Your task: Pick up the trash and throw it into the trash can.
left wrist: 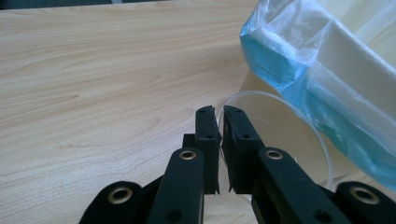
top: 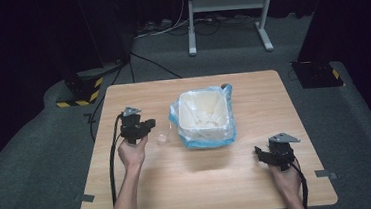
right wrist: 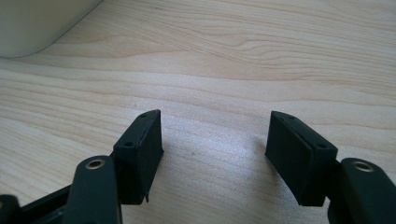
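Item, left tongs: I found the jaws pinched shut on the rim of a clear plastic cup, which lay tipped on its side on the wooden surface, just beside the white bin and its blue liner bag. Item, right tongs: I found the jaws standing wide apart with bare wood between them, near the bin's other side and gripping nothing.
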Motion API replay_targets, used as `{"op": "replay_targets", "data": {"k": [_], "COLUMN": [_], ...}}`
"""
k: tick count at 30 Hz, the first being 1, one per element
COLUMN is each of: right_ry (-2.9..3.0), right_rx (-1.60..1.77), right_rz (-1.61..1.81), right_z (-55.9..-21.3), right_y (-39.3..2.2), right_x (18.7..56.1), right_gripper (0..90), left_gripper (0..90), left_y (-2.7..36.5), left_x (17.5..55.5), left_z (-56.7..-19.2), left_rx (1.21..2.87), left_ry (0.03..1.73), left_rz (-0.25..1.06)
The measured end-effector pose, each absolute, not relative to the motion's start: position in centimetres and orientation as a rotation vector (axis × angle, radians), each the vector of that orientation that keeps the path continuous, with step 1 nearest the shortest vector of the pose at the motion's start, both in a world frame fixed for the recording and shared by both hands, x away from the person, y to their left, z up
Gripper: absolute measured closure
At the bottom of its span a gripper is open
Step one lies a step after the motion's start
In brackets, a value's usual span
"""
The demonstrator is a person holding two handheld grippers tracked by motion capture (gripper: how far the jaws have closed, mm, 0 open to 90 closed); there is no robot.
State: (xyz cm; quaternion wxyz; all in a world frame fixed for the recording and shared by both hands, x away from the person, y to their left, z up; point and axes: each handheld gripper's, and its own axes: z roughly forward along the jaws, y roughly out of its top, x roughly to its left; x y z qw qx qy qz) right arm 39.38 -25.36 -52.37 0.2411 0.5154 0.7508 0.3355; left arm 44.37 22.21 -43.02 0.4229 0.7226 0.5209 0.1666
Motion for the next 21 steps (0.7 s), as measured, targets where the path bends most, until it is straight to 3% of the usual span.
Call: {"op": "replay_targets", "data": {"k": [21], "right_ry": [2.054], "right_rx": [1.41], "right_rz": [0.918], "right_z": [-52.4], "right_y": [-25.4], "right_x": [39.4], "right_gripper": [35.9], "left_gripper": [84.8], "left_y": [23.0], "left_x": [43.1], "left_z": [-39.8], "left_rx": [1.765], "left_ry": [1.264], "left_rz": [0.37]}}
